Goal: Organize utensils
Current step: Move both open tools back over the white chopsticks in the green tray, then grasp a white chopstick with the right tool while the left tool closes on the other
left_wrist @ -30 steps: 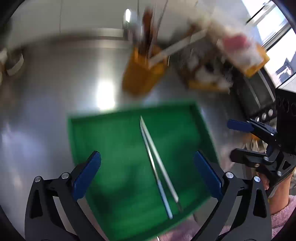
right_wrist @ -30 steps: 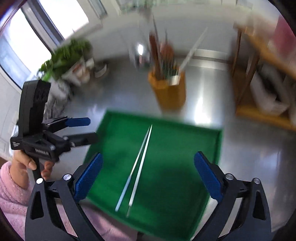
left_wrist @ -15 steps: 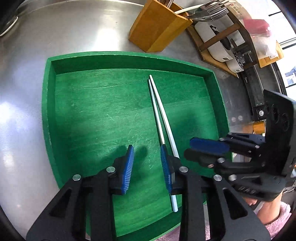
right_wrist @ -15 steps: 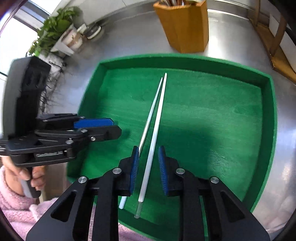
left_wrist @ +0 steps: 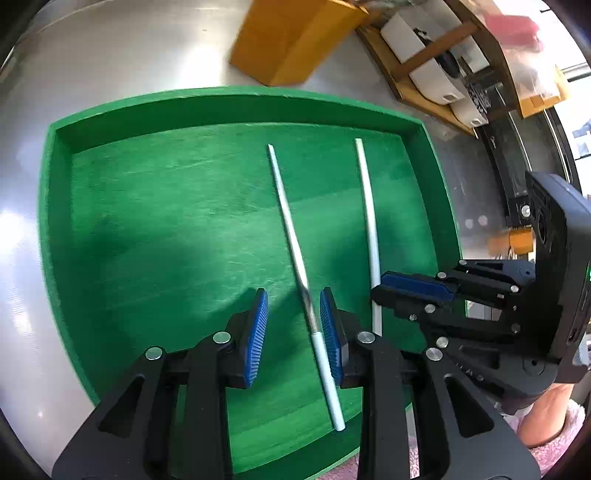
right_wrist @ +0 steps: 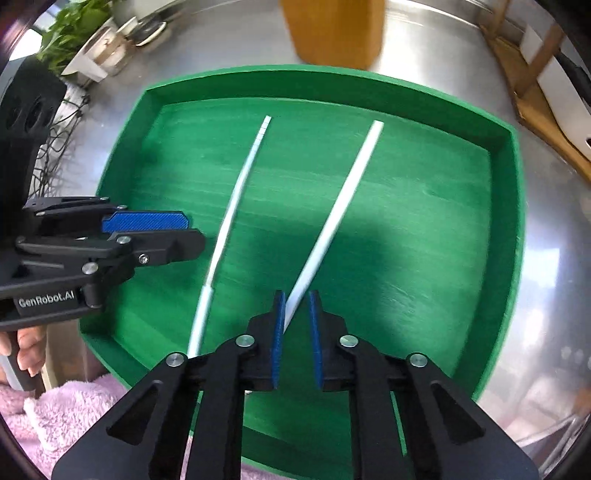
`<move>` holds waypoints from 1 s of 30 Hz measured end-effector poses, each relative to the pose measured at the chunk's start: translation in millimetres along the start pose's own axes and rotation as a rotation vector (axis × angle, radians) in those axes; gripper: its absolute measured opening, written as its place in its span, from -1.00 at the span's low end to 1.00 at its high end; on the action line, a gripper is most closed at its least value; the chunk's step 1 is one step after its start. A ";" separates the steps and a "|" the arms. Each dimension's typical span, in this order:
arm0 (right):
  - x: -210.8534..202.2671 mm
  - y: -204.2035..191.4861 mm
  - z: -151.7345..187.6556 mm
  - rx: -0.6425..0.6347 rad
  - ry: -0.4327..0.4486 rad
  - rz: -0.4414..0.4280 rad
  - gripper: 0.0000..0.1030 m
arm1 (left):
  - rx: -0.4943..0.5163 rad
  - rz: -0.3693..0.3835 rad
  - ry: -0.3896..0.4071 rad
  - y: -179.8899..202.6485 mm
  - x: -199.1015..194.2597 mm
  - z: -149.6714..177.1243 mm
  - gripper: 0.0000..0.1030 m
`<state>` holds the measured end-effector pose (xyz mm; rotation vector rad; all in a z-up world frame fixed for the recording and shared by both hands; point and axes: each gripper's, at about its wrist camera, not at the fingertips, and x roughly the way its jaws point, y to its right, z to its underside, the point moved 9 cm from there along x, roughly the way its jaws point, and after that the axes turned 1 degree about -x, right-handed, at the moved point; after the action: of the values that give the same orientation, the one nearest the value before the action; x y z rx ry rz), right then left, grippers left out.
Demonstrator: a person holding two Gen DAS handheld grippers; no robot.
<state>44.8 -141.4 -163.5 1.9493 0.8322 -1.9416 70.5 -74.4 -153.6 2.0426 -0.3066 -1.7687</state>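
Note:
Two white chopsticks are over a green tray (left_wrist: 59, 192). The left chopstick (left_wrist: 291, 236) runs between the blue pads of my left gripper (left_wrist: 293, 325); the jaws stand partly open, with the stick against the right pad. My right gripper (right_wrist: 296, 325) has narrowed on the thick end of the right chopstick (right_wrist: 340, 210), which touches its left pad with a small gap to the right pad. The right chopstick (left_wrist: 369, 214) and right gripper (left_wrist: 413, 291) show in the left wrist view. The left chopstick (right_wrist: 229, 221) and left gripper (right_wrist: 147, 229) show in the right wrist view.
An orange wooden utensil holder (left_wrist: 291, 37) stands behind the tray on the steel counter (left_wrist: 122, 55). A wooden rack (left_wrist: 443, 66) with white items sits at the back right. A plant (right_wrist: 70, 33) and small pots stand at the far left.
Both grippers came down over the tray and narrowed from wide open. The two chopsticks, lying side by side before, are now spread apart, one at each gripper.

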 end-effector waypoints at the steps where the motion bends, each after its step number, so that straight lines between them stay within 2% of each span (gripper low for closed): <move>1: -0.1 1.3 0.8 0.005 -0.002 -0.003 -0.78 | 0.000 0.001 -0.004 3.0 3.0 -1.3 -0.48; 4: 0.5 5.9 3.4 0.022 -0.001 -0.015 -0.78 | 0.030 -0.041 0.001 7.9 7.5 -1.5 -0.48; 9: 1.7 9.6 2.9 0.051 -0.001 -0.042 -0.78 | 0.126 -0.181 0.016 11.6 10.0 1.7 -0.67; 13: 2.1 12.0 2.4 0.090 -0.015 -0.059 -0.76 | 0.167 -0.222 0.027 13.0 10.6 2.6 -0.70; 15: 1.5 12.3 3.3 0.105 -0.022 -0.065 -0.76 | 0.190 -0.265 0.031 13.0 10.6 2.6 -0.81; 23: -0.3 24.3 7.0 0.194 -0.065 -0.091 -0.78 | 0.162 -0.269 -0.019 10.2 11.3 -1.7 -0.83; 27: 1.9 18.0 4.1 0.201 -0.090 -0.033 -0.78 | 0.147 -0.300 -0.046 10.0 13.6 -1.5 -0.80; 30: 5.6 11.2 -0.7 0.190 -0.098 0.014 -0.78 | 0.147 -0.319 -0.037 12.8 16.1 -2.8 -0.82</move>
<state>51.3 -148.8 -171.2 1.9367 0.6273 -2.1585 77.2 -92.2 -161.8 2.2665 -0.1287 -2.0255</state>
